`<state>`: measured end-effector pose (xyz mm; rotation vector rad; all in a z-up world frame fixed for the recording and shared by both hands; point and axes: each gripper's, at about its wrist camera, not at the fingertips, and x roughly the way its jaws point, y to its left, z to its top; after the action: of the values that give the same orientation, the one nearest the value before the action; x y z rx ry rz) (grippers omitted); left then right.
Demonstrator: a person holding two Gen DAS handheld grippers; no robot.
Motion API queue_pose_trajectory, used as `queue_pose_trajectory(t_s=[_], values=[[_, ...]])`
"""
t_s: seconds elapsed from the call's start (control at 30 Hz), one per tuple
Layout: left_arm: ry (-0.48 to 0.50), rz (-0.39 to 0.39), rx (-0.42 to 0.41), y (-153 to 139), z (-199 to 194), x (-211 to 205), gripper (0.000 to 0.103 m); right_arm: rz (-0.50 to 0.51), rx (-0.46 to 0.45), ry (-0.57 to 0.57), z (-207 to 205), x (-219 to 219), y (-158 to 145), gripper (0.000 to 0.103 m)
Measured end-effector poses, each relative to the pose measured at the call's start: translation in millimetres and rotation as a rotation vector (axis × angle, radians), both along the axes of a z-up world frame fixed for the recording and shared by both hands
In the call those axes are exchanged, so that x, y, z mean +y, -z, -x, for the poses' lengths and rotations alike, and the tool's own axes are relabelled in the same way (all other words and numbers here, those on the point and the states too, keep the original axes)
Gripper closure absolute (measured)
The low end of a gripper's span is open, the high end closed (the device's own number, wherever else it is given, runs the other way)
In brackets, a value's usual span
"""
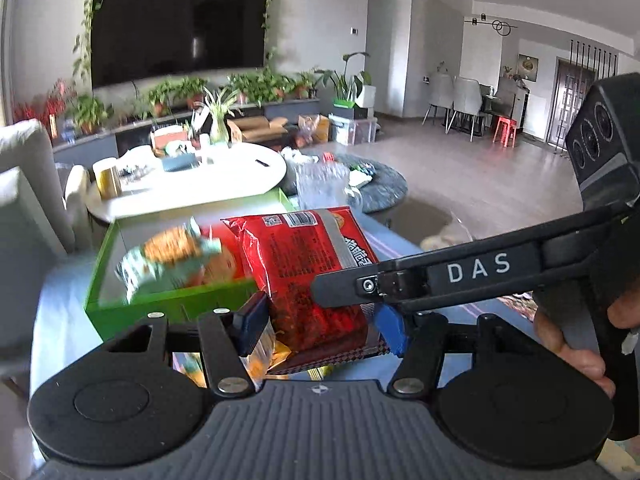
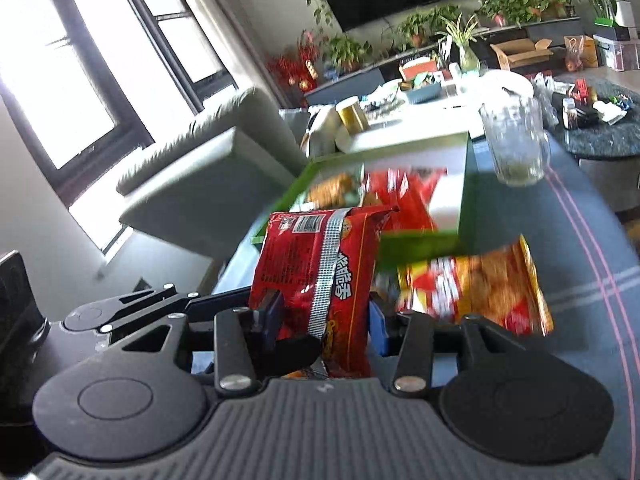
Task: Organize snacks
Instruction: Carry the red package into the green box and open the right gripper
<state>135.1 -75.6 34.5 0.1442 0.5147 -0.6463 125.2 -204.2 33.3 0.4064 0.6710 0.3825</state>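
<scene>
A living room with pale walls: a large dark television [image 1: 178, 30] framed by trailing vines, potted plants [image 1: 256, 84] lined beneath it. Daylight floods through tall dark-framed windows [image 2: 80, 60] beside a pale sofa [image 2: 208, 160]. Wood flooring [image 1: 480, 176] runs to grey dining chairs [image 1: 456, 98].

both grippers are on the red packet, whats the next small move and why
Probably carry the red snack packet forward over the green tray and let go. Left gripper and right gripper both pinch its lower end, it hangs just short of the tray's near wall, and other snacks already lie inside.
</scene>
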Motion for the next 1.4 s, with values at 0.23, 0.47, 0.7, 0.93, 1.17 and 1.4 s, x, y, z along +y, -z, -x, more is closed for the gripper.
queue_pose_trajectory(t_s=[0.23,0.47,0.7,0.93,1.17,1.4], values=[[-0.014,-0.001,-0.031,-14,-32,-13,0.048,-0.007,-0.029,0.045,-27,-6,-13,0.039],[-0.014,-0.037,-0.065,-11,-71,-33,0.047,-0.036,-0.022,0.098,-58,-19,-14,0.039],[-0.039,-0.085,-0.068,2,-102,-51,0.047,-0.089,0.004,0.120,-93,-31,2,0.037],[-0.055,-0.096,-0.016,18,-131,-58,0.047,-0.115,0.050,0.129,-118,-36,23,0.037],[-0.084,-0.110,0.009,36,-155,-66,0.046,-0.096,0.080,0.193,-136,-41,38,0.033],[-0.111,-0.064,0.035,41,-146,-50,0.045,-0.106,0.084,0.215,-117,-55,41,0.028]])
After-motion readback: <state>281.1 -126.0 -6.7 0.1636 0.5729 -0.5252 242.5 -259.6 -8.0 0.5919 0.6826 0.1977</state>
